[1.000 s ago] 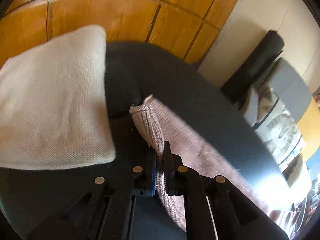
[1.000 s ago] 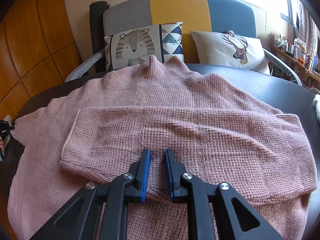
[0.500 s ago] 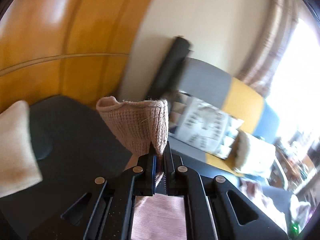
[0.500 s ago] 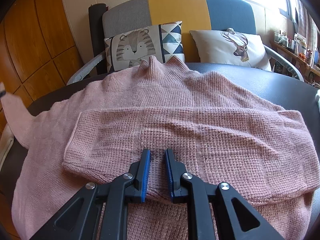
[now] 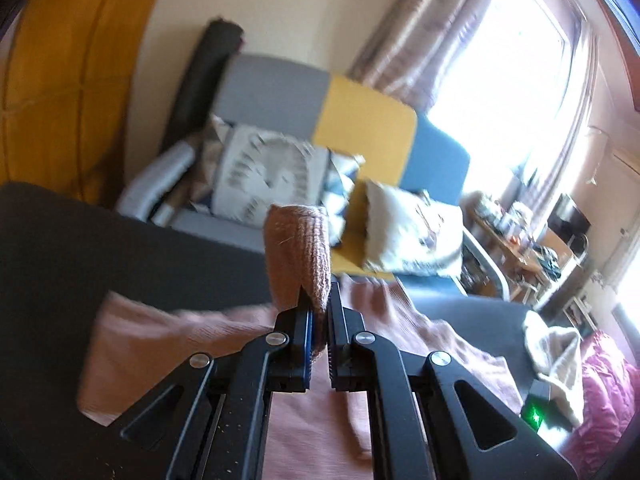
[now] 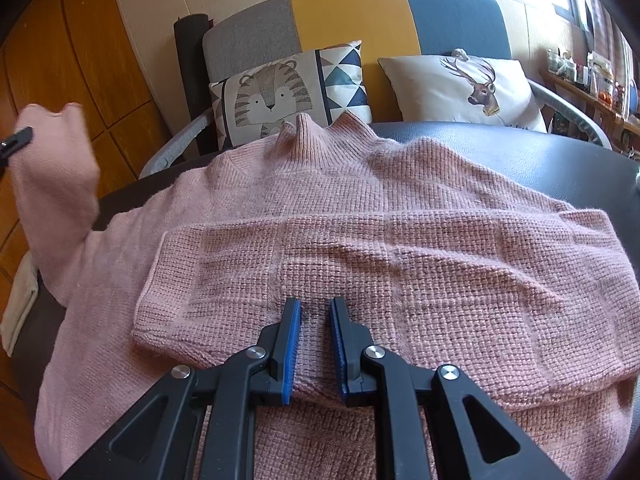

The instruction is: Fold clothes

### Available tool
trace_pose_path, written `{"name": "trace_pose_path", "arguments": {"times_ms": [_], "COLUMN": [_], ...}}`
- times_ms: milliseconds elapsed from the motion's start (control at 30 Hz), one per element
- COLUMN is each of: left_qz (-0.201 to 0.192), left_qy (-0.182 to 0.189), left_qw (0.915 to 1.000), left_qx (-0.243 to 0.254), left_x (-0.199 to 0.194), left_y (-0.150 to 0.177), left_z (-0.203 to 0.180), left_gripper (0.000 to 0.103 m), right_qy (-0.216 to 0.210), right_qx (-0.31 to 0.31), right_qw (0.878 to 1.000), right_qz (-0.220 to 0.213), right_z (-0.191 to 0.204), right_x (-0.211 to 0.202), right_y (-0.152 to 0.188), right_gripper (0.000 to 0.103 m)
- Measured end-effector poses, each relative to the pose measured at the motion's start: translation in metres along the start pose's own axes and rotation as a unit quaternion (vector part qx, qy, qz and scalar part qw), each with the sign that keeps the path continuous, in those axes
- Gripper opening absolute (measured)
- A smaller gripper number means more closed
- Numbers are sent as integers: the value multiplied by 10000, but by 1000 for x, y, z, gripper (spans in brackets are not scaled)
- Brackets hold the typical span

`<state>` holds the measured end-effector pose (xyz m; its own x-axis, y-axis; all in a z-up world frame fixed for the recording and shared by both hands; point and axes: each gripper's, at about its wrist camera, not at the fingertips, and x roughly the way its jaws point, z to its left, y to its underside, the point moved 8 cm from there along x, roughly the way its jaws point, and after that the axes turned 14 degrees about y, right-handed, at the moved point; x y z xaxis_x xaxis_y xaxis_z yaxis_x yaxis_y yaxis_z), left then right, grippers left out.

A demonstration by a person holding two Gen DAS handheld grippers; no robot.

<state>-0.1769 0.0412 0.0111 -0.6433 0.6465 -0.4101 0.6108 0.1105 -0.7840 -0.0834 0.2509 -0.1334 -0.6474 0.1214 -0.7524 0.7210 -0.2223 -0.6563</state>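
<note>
On the dark table (image 6: 500,148), the pink sweater (image 6: 360,208) is lying flat, its collar pointing to 12 o'clock. At 9 o'clock the left gripper (image 5: 318,308) is pinching the raised cuff (image 5: 298,256). At 6 o'clock the right gripper (image 6: 315,312) is resting with narrow jaws on the folded sleeve (image 6: 400,264); whether it is gripping the knit, I cannot tell.

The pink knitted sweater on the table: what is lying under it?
Under the pink knitted sweater only the dark round table shows around its edges. Whatever else lies beneath is covered by the knit.
</note>
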Motion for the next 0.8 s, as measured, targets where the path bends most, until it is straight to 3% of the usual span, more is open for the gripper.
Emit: {"name": "trace_pose_path", "arguments": {"times_ms": [233,433,667,800], "left_qz": [313,632,1147,1311], "left_qy": [206,235,87,108], "left_qw": [9993,9968,9909,9880], "left_qx": [-50,437,705,809], "left_x": [34,54,78,87], "left_y": [43,72,109,126], "left_z": [-38,-68,-80,-88], "left_gripper": [6,6,6,6], "right_qy": [-224,-244,-703,-825], "right_qx": [212,703,1648,1783], "right_qw": [9995,9970,9837,9805], "right_qz": [-39,-193,-123,-104], "right_z": [-4,-21,-50,-52], "right_x": [-2,-9,-7,-7], "right_y": [-1,-2,-1,-1], "right_gripper": [15,15,15,15]}}
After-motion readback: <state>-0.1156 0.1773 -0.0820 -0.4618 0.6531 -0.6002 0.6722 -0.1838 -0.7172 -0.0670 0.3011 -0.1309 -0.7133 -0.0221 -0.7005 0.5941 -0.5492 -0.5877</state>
